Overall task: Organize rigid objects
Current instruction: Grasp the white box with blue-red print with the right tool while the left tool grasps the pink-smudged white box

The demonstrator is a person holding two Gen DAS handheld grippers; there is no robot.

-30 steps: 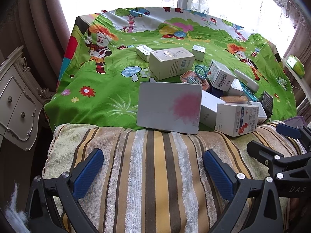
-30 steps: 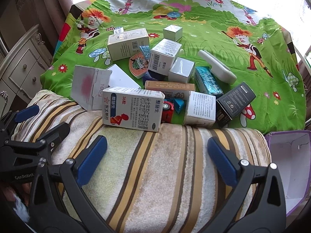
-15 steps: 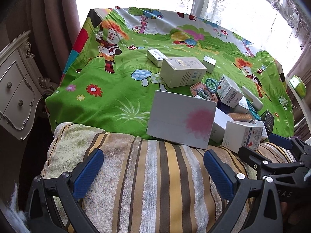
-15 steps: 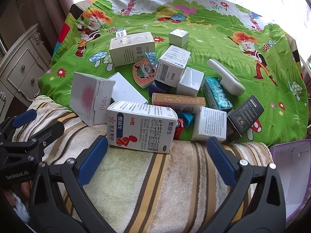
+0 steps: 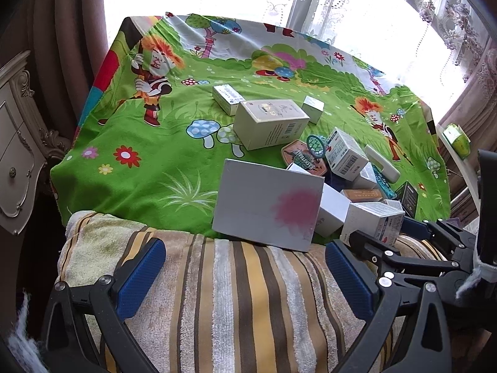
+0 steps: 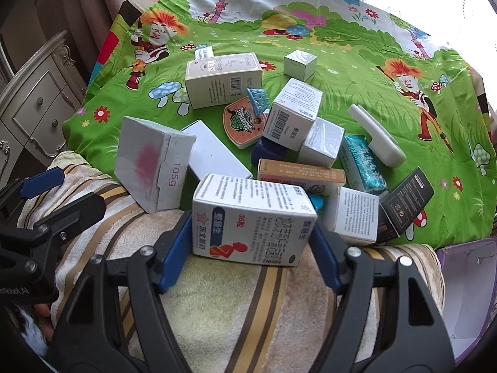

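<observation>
1. Blue pads of the right gripper [image 6: 250, 248] now flank the white medicine carton [image 6: 251, 222] with the orange figure; the jaws have just been closing from full spread, and the pads sit against its two short ends, so it looks pinched.
2. Judgement: first pick under way, sorting barely begun.
3. Carton lies at the near edge of the pile, half on the striped towel [image 6: 248, 310], half on the green cartoon cloth [image 6: 341, 46].
4. Left gripper [image 5: 245, 273] hovers spread over the towel, nothing between its pads.
5. Close neighbours: pink-blotched white box [image 6: 149, 164] on the left, small white box [image 6: 354, 214] on the right. Open purple box [image 6: 466, 279] at the right edge; far cloth bare.
</observation>
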